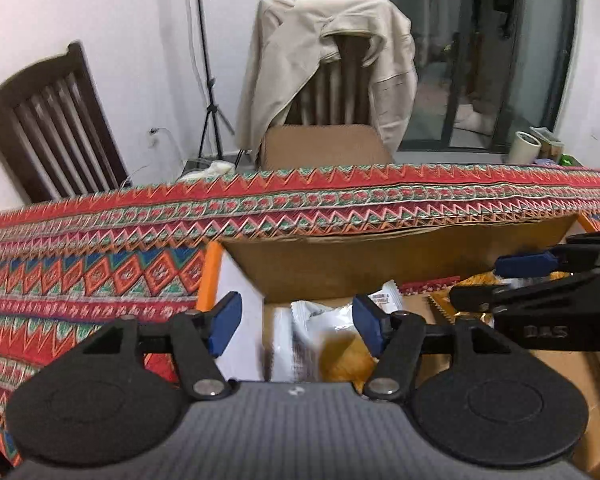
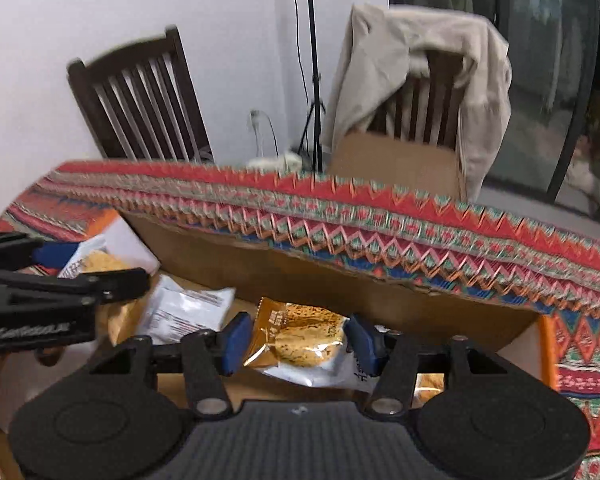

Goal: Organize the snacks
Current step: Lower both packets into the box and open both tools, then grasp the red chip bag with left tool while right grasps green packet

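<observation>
Hovering over the cardboard box (image 2: 340, 280), the right gripper (image 2: 296, 340) is straddling a snack packet (image 2: 300, 340) with jaws apart, while the left gripper (image 1: 296, 324), at its 9 o'clock, is gaping empty.

Left gripper (image 1: 296, 322) and right gripper (image 2: 296, 340) — both agape, angled downward.

Patterned red woven tablecloth (image 1: 100, 264) covering the table. Dark wooden slat-back chair (image 1: 48, 120) against the white wall. Second chair draped with a beige jacket (image 1: 324, 64). Black tripod stand (image 1: 210, 80). Glass sliding door (image 1: 480, 52). Tape roll (image 1: 525, 147) at the table's far edge.
</observation>
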Demonstrator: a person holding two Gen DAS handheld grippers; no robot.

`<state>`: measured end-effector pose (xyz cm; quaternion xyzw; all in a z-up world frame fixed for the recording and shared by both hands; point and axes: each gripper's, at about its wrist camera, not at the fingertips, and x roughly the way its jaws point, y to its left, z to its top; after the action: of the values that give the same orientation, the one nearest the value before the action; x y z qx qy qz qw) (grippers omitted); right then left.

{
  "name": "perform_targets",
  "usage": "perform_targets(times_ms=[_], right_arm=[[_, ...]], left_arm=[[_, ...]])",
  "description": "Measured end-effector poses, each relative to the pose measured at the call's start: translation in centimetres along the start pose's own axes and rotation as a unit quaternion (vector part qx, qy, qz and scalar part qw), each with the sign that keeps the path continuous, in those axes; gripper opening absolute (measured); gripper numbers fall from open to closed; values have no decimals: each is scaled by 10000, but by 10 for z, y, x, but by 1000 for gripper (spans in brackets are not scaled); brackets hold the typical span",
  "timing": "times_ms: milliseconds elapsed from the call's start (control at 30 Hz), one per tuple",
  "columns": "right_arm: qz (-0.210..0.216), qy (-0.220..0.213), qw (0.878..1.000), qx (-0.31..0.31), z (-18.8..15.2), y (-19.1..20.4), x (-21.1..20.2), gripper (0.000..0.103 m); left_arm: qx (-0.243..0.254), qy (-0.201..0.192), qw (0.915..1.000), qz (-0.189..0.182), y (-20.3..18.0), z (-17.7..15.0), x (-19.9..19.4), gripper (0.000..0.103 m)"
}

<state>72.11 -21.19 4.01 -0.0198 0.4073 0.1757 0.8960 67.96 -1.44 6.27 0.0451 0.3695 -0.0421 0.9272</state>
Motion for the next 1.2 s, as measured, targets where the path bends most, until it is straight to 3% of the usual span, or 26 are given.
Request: perform_targets(times_ms=[67,167,267,467,700,933,1133,1200], right_arm=[[-50,96,9999,32,-2,-2,12,61],[-29,88,9998,164,-6,-3,18,71],[-28,-49,9999,160,-5,-2,10,71],[-39,-296,9996,-23,-1,6,-38,72],[-112,-603,9980,-173,-21,17,-113,77],[-62,-1104,9935,-274,-78,26,-212,87],[-54,-1585,9868,-335,-153,35,-293,102],[-114,-1779,9834,-346,-183,38,-314,103]], left_arm=[[-13,-45,10000,-64,-3,0,-1,82],[46,-108,9999,-3,-6,3,-2,82],[10,-124,9999,-21,-5,3,-6,82],[-5,-235,9997,-56,-1,-2,-49,84],[-10,-525,9986,-119,-5,-17,-133,87],[7,-1018,9946,-209,-17,-82,-237,103],[57,-1455,9891,-211,-30,-153,-308,103],[66,-1519,9881,-214,-34,-176,-323,103]])
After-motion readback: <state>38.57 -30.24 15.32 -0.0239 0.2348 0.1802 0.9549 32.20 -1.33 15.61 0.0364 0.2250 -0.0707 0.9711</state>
